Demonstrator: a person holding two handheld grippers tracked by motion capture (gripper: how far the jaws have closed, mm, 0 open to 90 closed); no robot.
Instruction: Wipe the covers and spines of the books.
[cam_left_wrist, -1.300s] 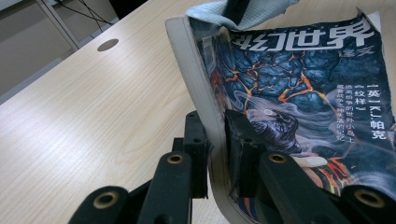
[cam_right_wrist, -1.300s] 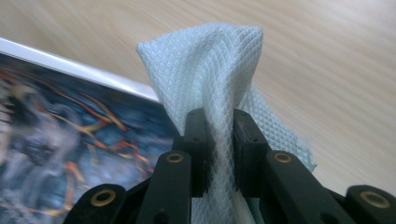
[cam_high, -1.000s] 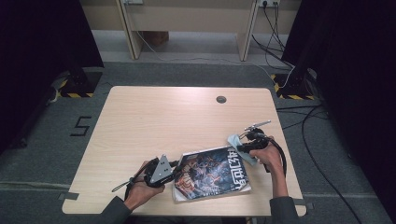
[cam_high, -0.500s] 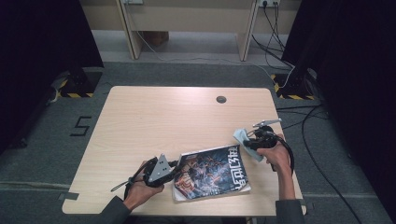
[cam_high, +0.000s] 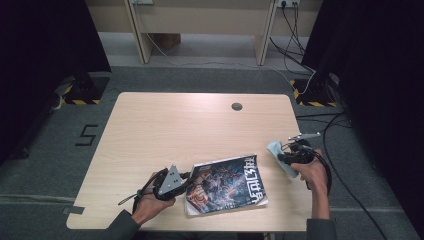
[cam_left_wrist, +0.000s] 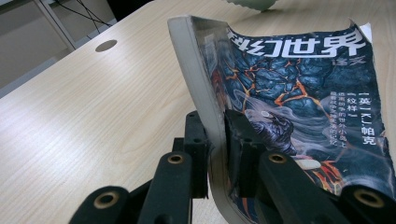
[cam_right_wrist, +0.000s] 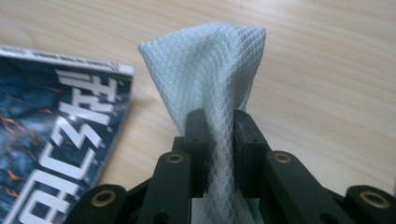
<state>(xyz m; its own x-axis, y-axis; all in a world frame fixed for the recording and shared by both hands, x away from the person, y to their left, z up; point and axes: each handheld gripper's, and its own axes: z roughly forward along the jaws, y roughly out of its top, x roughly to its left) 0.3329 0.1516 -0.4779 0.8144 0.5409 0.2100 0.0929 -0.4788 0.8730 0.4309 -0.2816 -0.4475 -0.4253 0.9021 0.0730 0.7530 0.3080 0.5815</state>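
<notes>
Two grippers are at work, and each of yours has something pinched. Your left gripper (cam_high: 186, 177) sits at the near left part of the table (cam_high: 165, 130), and its jaws are clamped on the magazine (cam_high: 227, 184) at its left edge. In the left gripper view the left gripper (cam_left_wrist: 218, 142) has that edge standing between its two black fingers (cam_left_wrist: 196, 140), one pad on the outer side and one pressing the printed cover, so the bound edge is bent upward and curls away from the tabletop. The rest of the magazine (cam_left_wrist: 308, 93) runs off to the right of the fingers and lies flat on the wood, cover up, with its large white characters at the far end.

Your right gripper (cam_high: 286, 156) is held near the right edge of the table, just beyond the magazine's far right corner. Its jaws are closed narrow on the cloth (cam_high: 278, 153), a pale blue-white piece. In the right gripper view the right gripper (cam_right_wrist: 218, 140) squeezes the cloth (cam_right_wrist: 210, 65) at its waist; above the fingers (cam_right_wrist: 246, 140) the fabric fans out upright, its diamond weave plain to see. The magazine's corner (cam_right_wrist: 56, 121) lies on the table to the left of those fingers, apart from the cloth.
</notes>
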